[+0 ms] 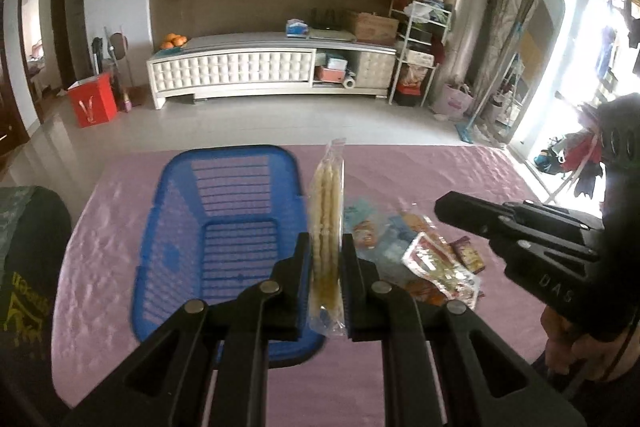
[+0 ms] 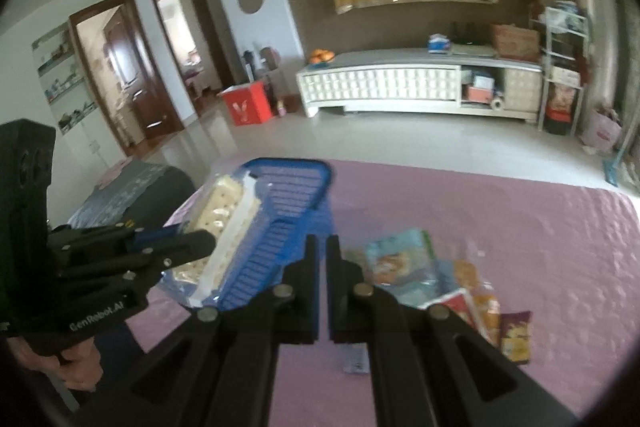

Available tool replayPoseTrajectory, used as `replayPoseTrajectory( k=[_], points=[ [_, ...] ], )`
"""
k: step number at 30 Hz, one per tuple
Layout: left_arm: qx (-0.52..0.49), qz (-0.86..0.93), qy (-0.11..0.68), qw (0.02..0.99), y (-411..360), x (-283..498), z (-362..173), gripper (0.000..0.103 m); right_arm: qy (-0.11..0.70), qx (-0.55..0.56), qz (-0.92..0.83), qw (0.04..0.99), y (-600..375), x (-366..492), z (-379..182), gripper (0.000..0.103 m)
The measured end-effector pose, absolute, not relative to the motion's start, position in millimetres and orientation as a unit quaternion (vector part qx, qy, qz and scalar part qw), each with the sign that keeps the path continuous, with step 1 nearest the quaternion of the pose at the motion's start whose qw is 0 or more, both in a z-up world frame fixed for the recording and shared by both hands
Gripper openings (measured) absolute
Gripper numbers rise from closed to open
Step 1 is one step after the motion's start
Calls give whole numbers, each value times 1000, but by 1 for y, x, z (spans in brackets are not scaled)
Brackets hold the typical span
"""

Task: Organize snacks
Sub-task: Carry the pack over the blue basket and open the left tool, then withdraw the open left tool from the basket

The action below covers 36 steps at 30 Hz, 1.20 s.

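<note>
The clear packet of pale crackers (image 1: 326, 227) stands on edge, clamped between the pads of the left gripper (image 1: 325, 247), lifted above the pink-covered table (image 1: 420, 163) just right of the blue slatted basket (image 1: 224, 223). The basket's floor shows bare through its slats. The crackers sit stacked in rows inside see-through wrap. The right gripper (image 2: 322, 251) hangs with its jaws together, gripping nothing, above a loose heap of snack packets (image 2: 432, 279) lying on the cloth.
</note>
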<state>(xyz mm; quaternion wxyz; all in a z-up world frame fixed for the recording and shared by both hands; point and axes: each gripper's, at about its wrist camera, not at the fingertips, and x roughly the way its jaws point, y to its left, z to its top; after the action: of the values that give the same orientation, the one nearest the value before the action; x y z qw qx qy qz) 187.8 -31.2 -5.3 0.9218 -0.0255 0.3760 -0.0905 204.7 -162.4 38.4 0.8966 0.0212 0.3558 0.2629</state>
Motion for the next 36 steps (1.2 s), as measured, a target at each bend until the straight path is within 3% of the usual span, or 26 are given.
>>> replayPoseTrajectory(
  k=[14,27,28,29,32,33,36],
  points=[
    [-31,-79,420,904,42,234,-36,12,412,7,285,865,-78,251,5,5],
    [-36,-85,456,885,51,277,-71,12,453,-24,275,848,-49,276,-17,6],
    [-36,-81,457,885,53,277,-72,13,451,-37,267,851,-47,275,-19,6],
    [-37,-79,458,884,54,278,-72,21,450,-46,262,852,-46,274,-20,6],
    [-45,-77,454,887,58,277,-71,41,450,-63,253,854,-45,275,-23,19],
    [-47,-77,452,887,60,276,-70,41,450,-62,252,854,-46,275,-23,36],
    [-49,-73,449,889,64,272,-64,44,439,-60,226,867,-55,275,-19,63]
  ],
)
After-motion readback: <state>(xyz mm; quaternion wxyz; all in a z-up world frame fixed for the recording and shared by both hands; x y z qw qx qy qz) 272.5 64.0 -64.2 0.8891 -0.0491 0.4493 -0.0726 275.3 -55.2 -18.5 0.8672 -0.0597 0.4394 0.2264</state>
